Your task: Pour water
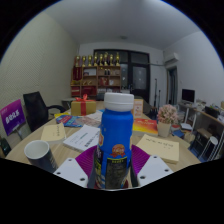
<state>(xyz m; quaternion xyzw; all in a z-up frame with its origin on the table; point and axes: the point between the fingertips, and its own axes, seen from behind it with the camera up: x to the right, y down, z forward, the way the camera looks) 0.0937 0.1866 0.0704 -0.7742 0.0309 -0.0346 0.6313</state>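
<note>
Gripper (112, 172) pinching a blue bottle (114, 140), both magenta pads (86, 160) pressing against its sides. Bottle standing upright between the fingers, white cap (118, 101) sitting closed on top, orange-and-yellow label (111, 163) facing the camera. Bottle's base sitting hidden between the fingers; resting on the table or lifted, not telling. Grey cup (40, 154) standing on the round wooden table (24, 141), left of the bottle and near the left finger, its opening showing a white interior; contents not showing. Papers and booklets lying spread across the table beyond the bottle: a white sheet (82, 137) just left of it, a tan book (160, 148) right of it. Yellow box (84, 106) sitting farther back on the table. Black chair (38, 106) standing at the left side of the table, purple sign (12, 117) leaning beside it. Shelf (98, 76) with bottles lining the far wall, dark doorway (138, 79) adjoining it. Flowers (166, 116) in a pot standing at the table's right side.
</note>
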